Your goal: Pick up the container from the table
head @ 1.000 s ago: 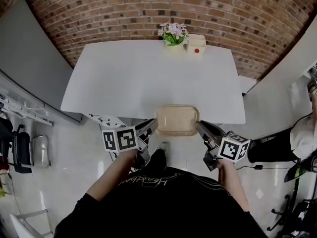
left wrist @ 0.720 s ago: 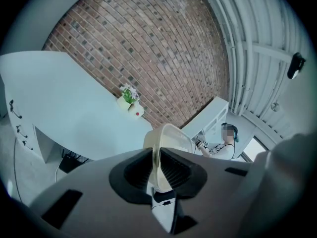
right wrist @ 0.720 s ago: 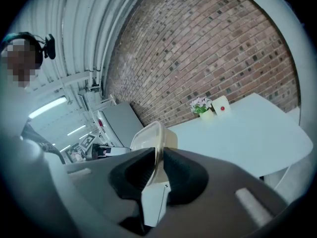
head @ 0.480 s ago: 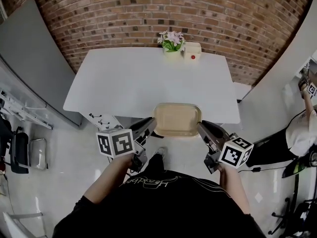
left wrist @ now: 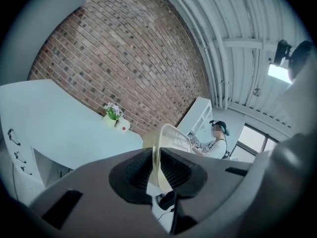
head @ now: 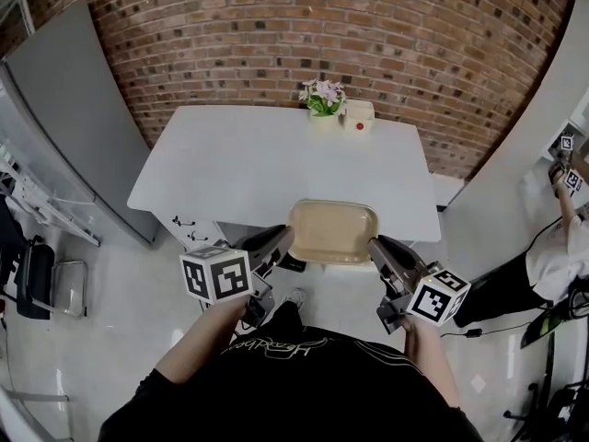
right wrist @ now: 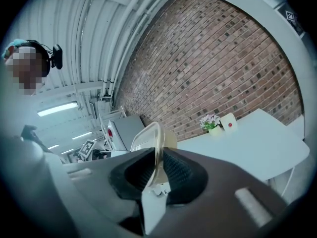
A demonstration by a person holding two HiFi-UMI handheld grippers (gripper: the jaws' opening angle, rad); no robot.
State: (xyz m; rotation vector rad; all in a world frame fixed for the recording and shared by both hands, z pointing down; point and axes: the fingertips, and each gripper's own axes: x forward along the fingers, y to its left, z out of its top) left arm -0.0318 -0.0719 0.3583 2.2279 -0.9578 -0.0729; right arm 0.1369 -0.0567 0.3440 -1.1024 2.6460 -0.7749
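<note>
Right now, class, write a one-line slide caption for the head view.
The left gripper and right gripper clamp opposite ends of a beige container over the white table's near edge.

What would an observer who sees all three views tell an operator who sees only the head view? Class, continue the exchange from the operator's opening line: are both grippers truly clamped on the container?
Observer: The left gripper is. In the left gripper view its ribbed pads press the thin rim of the container from both sides.
Operator: And the right one?
Observer: The same. In the right gripper view the right gripper has the rim at the container's other end pinched between its pads.
Operator: Is the container solid-coloured, as it looks from above?
Observer: No. Seen up close from the left gripper, its wall looks translucent and pale yellowish.
</note>
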